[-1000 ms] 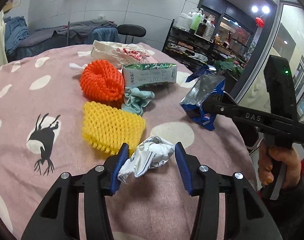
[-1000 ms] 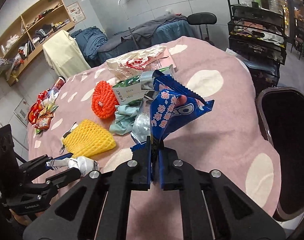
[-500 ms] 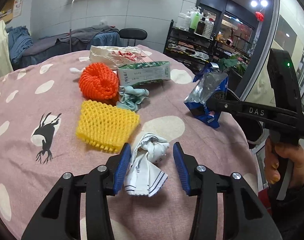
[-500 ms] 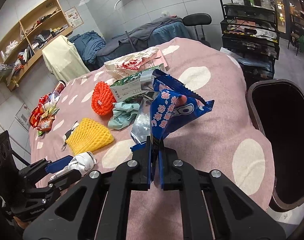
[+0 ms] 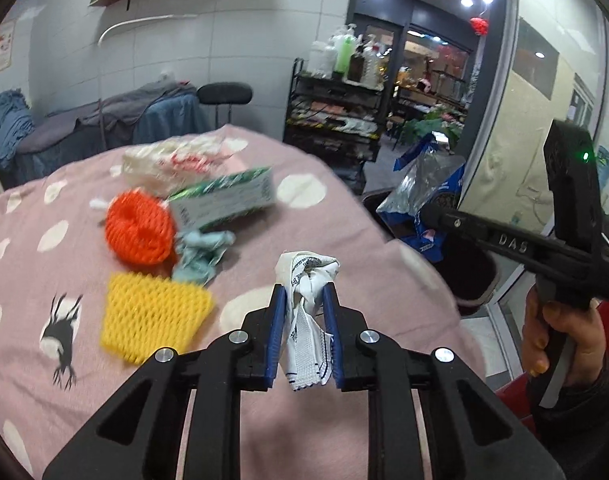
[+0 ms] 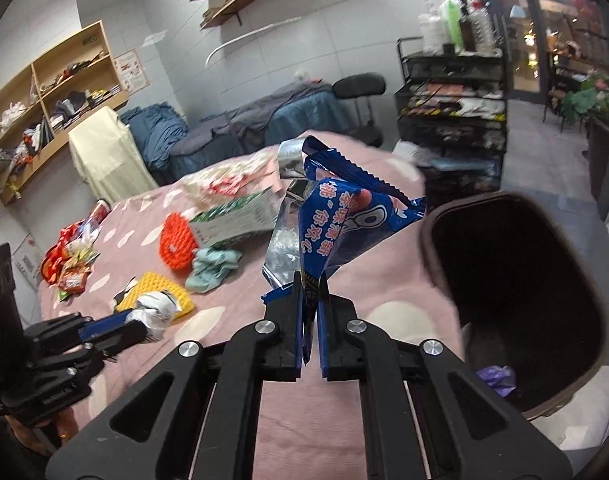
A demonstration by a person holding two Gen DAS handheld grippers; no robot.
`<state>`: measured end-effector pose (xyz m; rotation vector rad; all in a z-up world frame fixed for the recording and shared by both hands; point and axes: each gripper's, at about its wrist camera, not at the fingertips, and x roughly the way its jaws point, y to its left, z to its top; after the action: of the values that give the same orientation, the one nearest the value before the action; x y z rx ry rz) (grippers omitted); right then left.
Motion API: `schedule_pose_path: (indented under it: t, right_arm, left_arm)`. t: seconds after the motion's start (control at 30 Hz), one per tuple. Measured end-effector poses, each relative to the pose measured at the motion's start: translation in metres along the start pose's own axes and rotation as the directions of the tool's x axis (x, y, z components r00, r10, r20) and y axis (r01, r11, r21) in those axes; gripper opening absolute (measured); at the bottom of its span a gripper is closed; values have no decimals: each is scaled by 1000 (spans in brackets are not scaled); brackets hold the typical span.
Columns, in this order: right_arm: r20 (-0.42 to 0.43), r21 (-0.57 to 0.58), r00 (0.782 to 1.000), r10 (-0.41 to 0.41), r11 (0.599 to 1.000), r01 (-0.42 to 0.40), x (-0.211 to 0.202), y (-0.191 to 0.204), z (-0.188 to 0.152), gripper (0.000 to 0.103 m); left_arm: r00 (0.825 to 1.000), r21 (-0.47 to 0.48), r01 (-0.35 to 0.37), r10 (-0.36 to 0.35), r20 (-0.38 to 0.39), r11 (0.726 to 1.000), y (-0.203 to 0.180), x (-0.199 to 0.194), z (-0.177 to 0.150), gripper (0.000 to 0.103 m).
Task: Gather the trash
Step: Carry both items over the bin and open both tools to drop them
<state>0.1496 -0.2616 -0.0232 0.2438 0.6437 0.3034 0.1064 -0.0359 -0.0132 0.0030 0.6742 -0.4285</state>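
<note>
While each gripper's fingers pinch one wrapper, white left [image 5: 307, 312], blue right [image 6: 346, 224], two foam nets [image 5: 152, 318] lie tabled.

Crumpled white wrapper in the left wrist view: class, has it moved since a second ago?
Yes. The crumpled white wrapper, then lying beside the yellow foam net, is now lifted off the tablecloth, clamped in the left gripper.

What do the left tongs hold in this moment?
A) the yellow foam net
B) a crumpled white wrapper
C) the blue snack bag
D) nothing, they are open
B: the left tongs are closed on the crumpled white wrapper, lifted off the table, while the blue snack bag is in the right tongs.
</note>
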Motion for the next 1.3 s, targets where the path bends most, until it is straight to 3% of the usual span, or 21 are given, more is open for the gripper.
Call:
schedule_pose_path:
  t: [0.3, 0.6, 0.73, 0.8, 0.87, 0.93, 1.07, 1.3]
  right_arm:
    - [26, 98, 988, -155, 984, 152, -17, -63, 9, 7]
    - [-80, 228, 952, -295, 925, 306, 2, -140, -3, 7]
    - [-143, 281, 938, -315, 896, 343, 16, -170, -16, 8]
    - [-167, 306, 935, -311, 886, 349, 20, -179, -23, 19]
    - [-170, 315, 933, -317, 880, 356, 19, -181, -29, 48]
    - [-148, 314, 928, -343, 873, 373, 12, -180, -32, 60]
    - [-101, 331, 924, -368, 864, 380, -3, -180, -35, 66]
    - [-26, 384, 893, -448, 821, 423, -35, -182, -26, 74]
  left_arm:
    - [992, 112, 119, -122, 17, 987, -55, 33, 38, 20]
    - [978, 171, 210, -205, -49, 963, -97, 75, 56, 20]
    - [972, 177, 231, -221, -77, 957, -108, 92, 61, 20]
    - [971, 184, 237, -223, -90, 954, -114, 100, 63, 20]
    - [967, 180, 248, -233, -104, 952, -117, 106, 66, 20]
    - [964, 177, 257, -239, -118, 950, -120, 113, 68, 20]
    - [960, 191, 268, -245, -136, 944, -131, 123, 74, 20]
    - [944, 214, 305, -264, -200, 928, -157, 148, 76, 20]
